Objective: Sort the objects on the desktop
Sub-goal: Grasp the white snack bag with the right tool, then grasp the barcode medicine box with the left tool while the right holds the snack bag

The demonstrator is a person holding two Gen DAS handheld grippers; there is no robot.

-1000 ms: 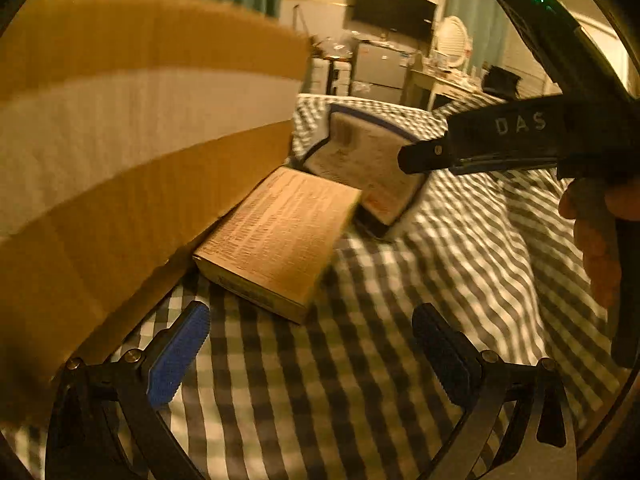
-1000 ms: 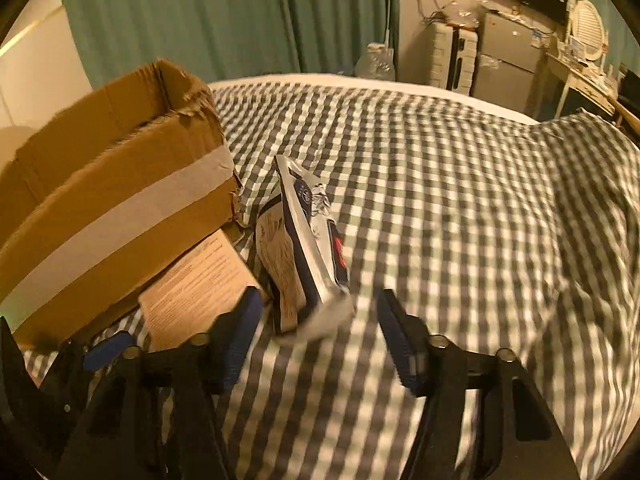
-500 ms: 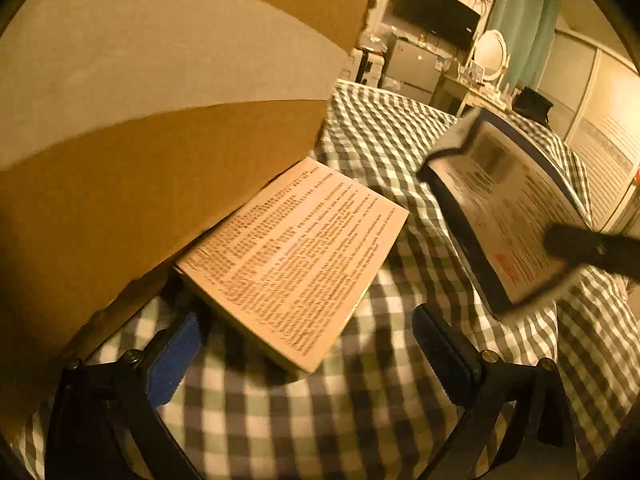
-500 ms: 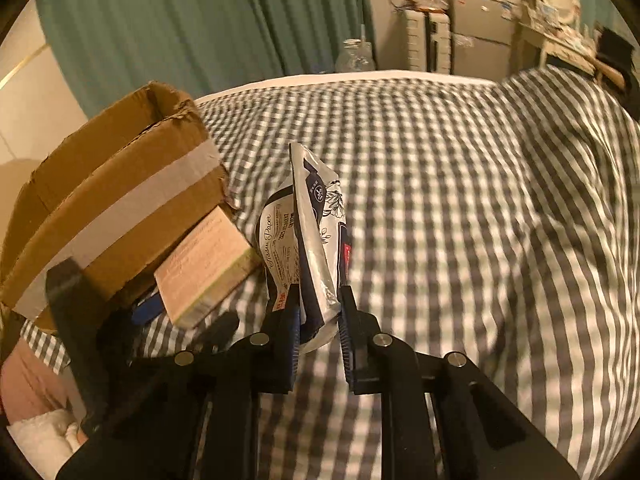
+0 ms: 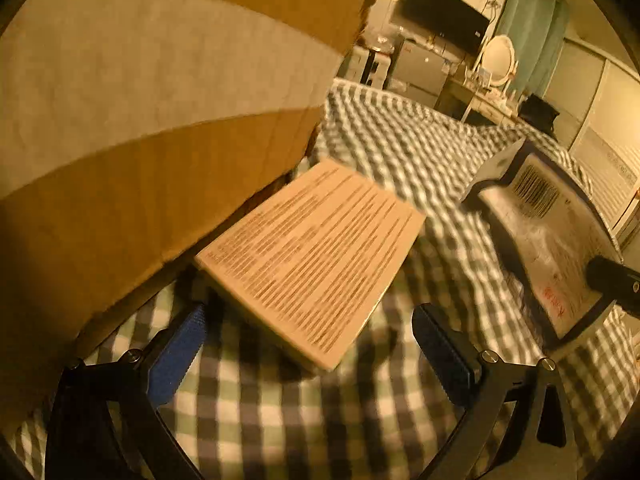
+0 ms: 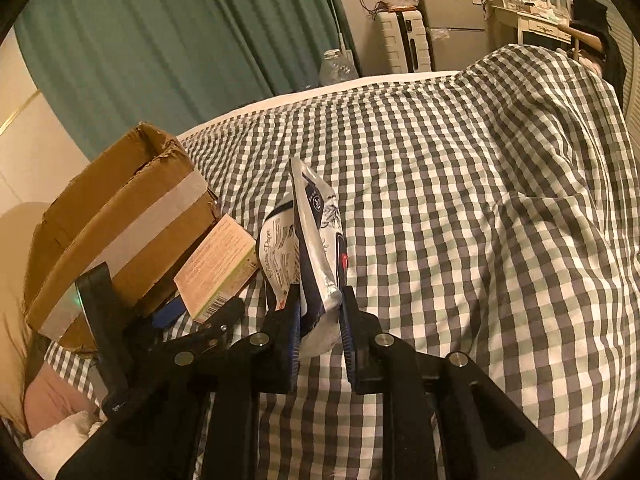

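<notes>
While the right gripper (image 6: 320,316) is clamping a silver-and-navy pouch (image 6: 310,236) upright above a checked bedspread (image 6: 460,208), the left gripper (image 5: 308,352) is hanging wide and empty, a tan printed box (image 5: 312,256) lying just ahead of its fingers. Left of both claws a taped cardboard carton (image 6: 120,220) is sitting on the bedspread against the printed box; beyond are hanging green curtains (image 6: 160,40), with a grey cabinet (image 6: 456,24) and round mirror (image 5: 498,58) standing farther off.
</notes>
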